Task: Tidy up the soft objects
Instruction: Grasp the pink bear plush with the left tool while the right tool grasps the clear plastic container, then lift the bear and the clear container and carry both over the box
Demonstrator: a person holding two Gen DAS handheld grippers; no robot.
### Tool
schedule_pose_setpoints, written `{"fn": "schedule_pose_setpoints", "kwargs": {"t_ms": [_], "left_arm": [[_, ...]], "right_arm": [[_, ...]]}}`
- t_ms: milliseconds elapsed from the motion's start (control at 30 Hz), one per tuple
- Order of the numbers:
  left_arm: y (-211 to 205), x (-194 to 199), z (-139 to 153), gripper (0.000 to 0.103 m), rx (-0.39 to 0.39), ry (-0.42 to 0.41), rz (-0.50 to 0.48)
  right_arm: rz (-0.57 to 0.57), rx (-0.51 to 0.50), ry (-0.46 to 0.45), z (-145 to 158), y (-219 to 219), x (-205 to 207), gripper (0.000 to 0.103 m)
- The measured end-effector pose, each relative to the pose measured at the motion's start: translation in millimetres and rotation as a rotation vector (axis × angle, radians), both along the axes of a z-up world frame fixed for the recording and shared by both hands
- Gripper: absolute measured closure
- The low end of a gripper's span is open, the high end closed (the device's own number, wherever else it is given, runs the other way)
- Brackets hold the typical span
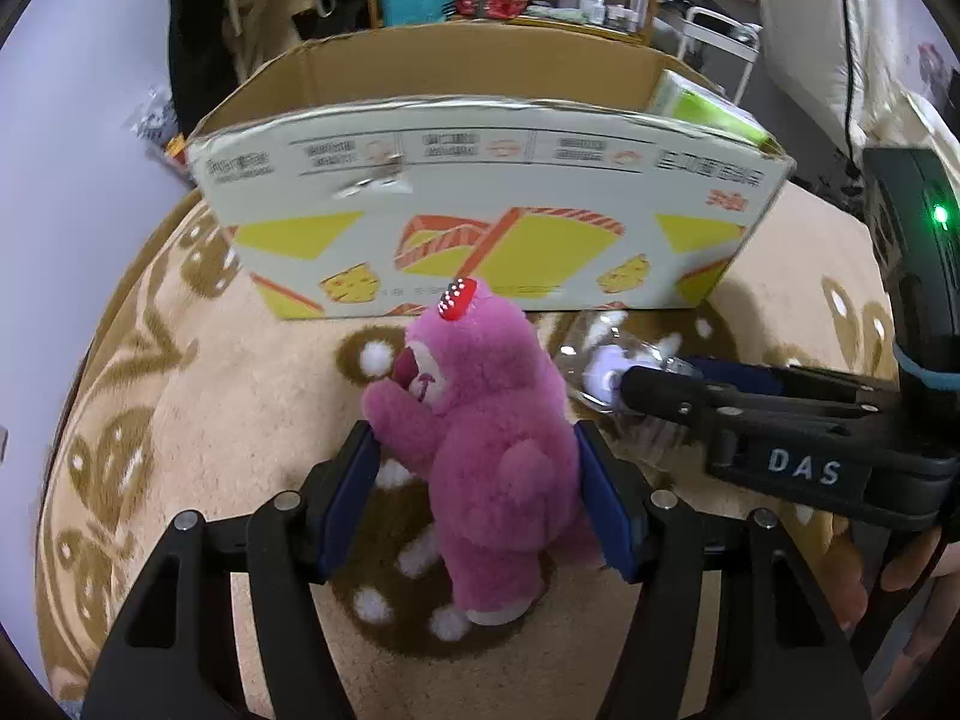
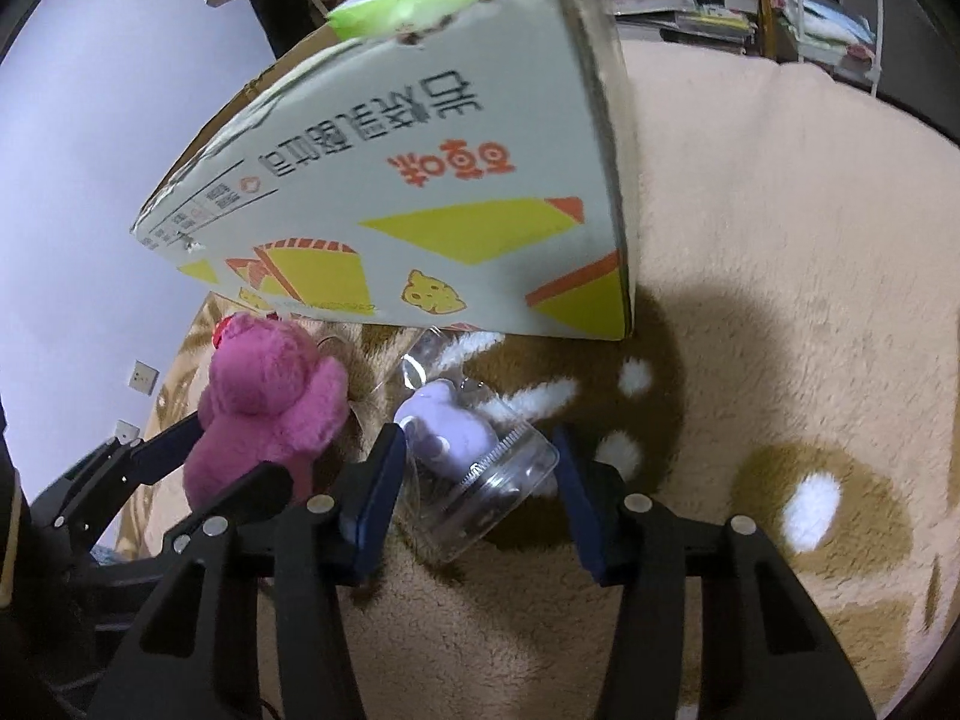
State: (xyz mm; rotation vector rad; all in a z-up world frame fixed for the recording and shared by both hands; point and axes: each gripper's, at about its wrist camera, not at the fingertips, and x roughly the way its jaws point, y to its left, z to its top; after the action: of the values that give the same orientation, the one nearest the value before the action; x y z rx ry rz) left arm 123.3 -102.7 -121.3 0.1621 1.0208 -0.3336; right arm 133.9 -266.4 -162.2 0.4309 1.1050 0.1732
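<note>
A pink plush bear (image 1: pixel 480 420) stands upright on the rug in front of a printed cardboard box (image 1: pixel 480 180). My left gripper (image 1: pixel 477 480) is shut on its body, a blue pad pressed into each side. Just right of the bear lies a clear plastic case (image 2: pixel 480 480) with a small purple plush (image 2: pixel 444 426) inside. My right gripper (image 2: pixel 477 468) has a pad against each side of the case. In the right wrist view the bear (image 2: pixel 270 408) and the left gripper (image 2: pixel 228 456) show at the left, and the box (image 2: pixel 420 180) rises just behind the case.
The beige rug (image 1: pixel 240 390) with brown patterns covers the floor. The box is open at the top, and a green packet (image 1: pixel 702 102) sticks up at its right end. Shelves with bottles (image 1: pixel 588 0) stand behind it. A person's hand (image 1: pixel 912 570) holds the right gripper.
</note>
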Motion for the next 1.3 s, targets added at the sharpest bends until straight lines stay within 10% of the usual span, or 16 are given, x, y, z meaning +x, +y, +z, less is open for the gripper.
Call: {"fn": "schedule_pose_setpoints", "kwargs": {"t_ms": [400,1300], "left_arm": [[16.7,0.2,11.7,0.039,0.016,-0.046,0.035],[58.2,-40.1,98.0,0.043,-0.060,-0.298,0.072]], "right_arm": [[0.027,-0.039,-0.069,11.3,10.0,-3.2,0.094],[-0.125,-0.165,-0.425,152.7,-0.8,-96.6,0.100]]}}
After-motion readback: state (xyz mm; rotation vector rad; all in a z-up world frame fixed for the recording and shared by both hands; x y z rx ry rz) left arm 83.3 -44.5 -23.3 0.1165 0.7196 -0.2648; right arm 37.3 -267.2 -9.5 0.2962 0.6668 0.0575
